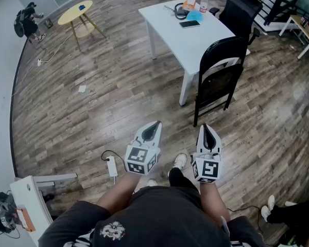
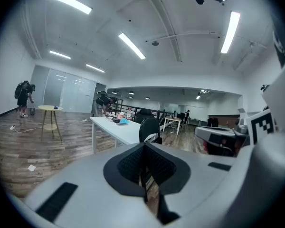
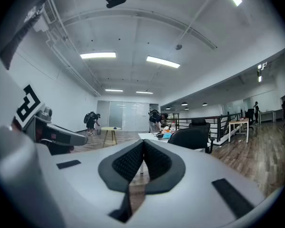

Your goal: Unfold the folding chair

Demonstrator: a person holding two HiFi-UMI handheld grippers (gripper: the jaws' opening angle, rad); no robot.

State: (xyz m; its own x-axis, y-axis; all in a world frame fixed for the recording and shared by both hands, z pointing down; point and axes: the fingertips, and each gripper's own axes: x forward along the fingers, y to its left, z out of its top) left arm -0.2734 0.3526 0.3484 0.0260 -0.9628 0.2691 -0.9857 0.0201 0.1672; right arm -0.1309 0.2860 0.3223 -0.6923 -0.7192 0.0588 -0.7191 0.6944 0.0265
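A black folding chair point(image 1: 220, 73) stands upright against the near corner of the white table point(image 1: 195, 42), its seat panel flat against the frame. My left gripper point(image 1: 153, 127) and right gripper point(image 1: 206, 130) hover side by side above the wooden floor, a short way in front of the chair and apart from it. Both point toward the chair, with jaws shut and nothing between them. In the left gripper view the chair point(image 2: 149, 127) rises just beyond the closed left gripper point(image 2: 144, 148). In the right gripper view the chair back point(image 3: 190, 137) sits right of the closed right gripper point(image 3: 143, 146).
Headphones, a phone and small items lie on the table's far end. A black office chair point(image 1: 240, 9) stands behind it. A round yellow table point(image 1: 75, 13) is at far left. A white adapter with cable point(image 1: 112, 166) lies by my feet, and a white cabinet point(image 1: 28, 194) is at bottom left.
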